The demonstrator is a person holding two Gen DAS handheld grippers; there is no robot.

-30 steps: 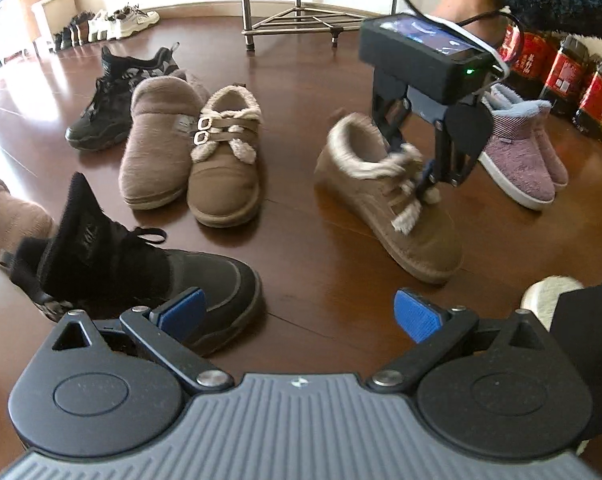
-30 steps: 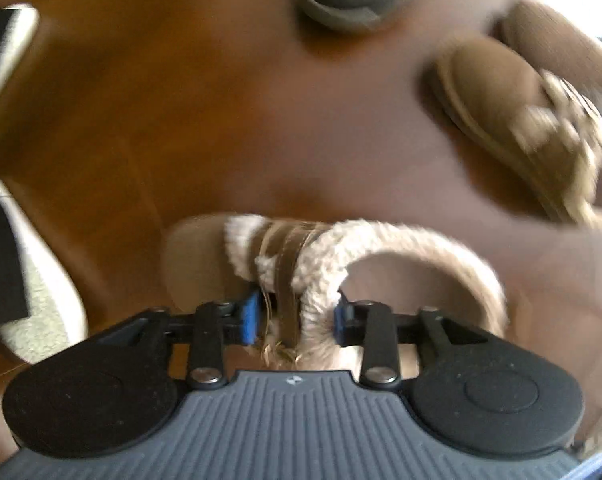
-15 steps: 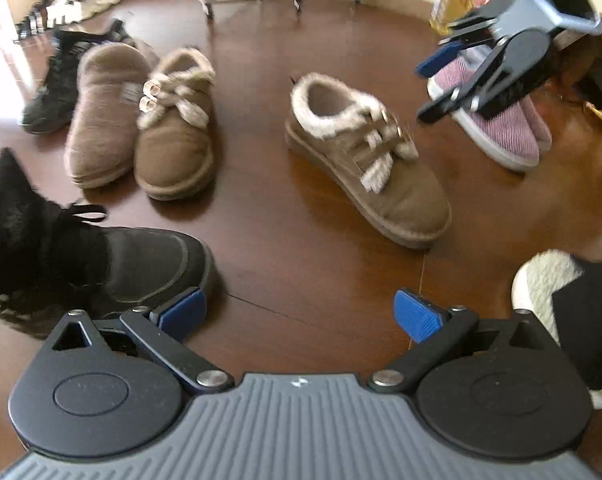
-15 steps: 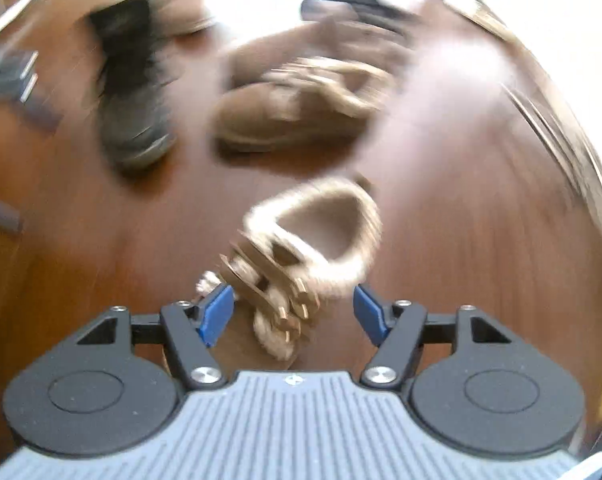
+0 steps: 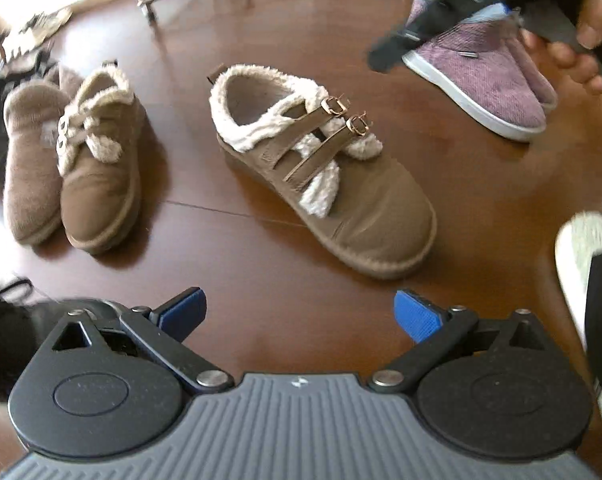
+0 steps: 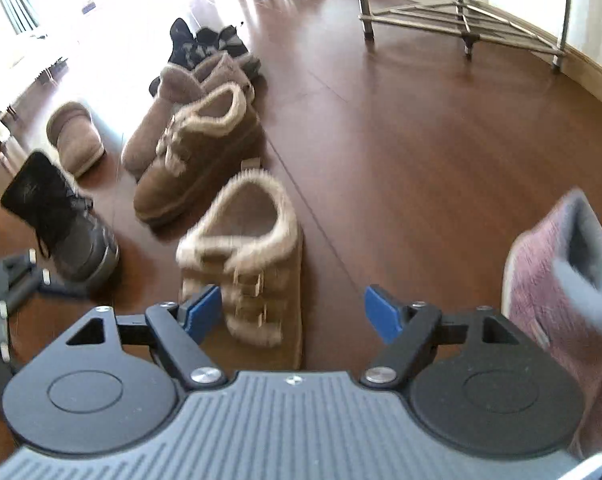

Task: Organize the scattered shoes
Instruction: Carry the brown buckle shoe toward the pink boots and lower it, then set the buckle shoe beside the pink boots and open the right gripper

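The buckled brown shoe (image 5: 321, 168) stands upright on the wooden floor (image 5: 261, 40), well apart from its mate (image 5: 97, 172), which stands in a row with a plain brown slipper (image 5: 29, 164) touching its far side. In the left wrist view the buckled shoe lies ahead of the left gripper (image 5: 297, 316) and slightly toward its right jaw; its long axis runs diagonally, fleece-lined heel opening away and to the left, toe nearer and to the right. The left jaws stand wide open with only bare floor between them. In the right wrist view the same shoe (image 6: 245, 264) lies directly before the right gripper (image 6: 293, 312), offset toward its left jaw, toe toward the camera and heel pointing away, with its long axis roughly along the gripper's line of sight. The right jaws are opening; the strap end of the shoe sits just inside the left pad, but neither pad presses on it, so nothing is held. The mate (image 6: 197, 156) lies beyond and to the left in this view, roughly parallel. A purple slipper (image 6: 557, 272) stands off the right jaw. Judged from this layout, the next move turns on the gap between the two buckled shoes. The right gripper is the nearer to the loose shoe, and a sideways shift toward the row would close the pair.
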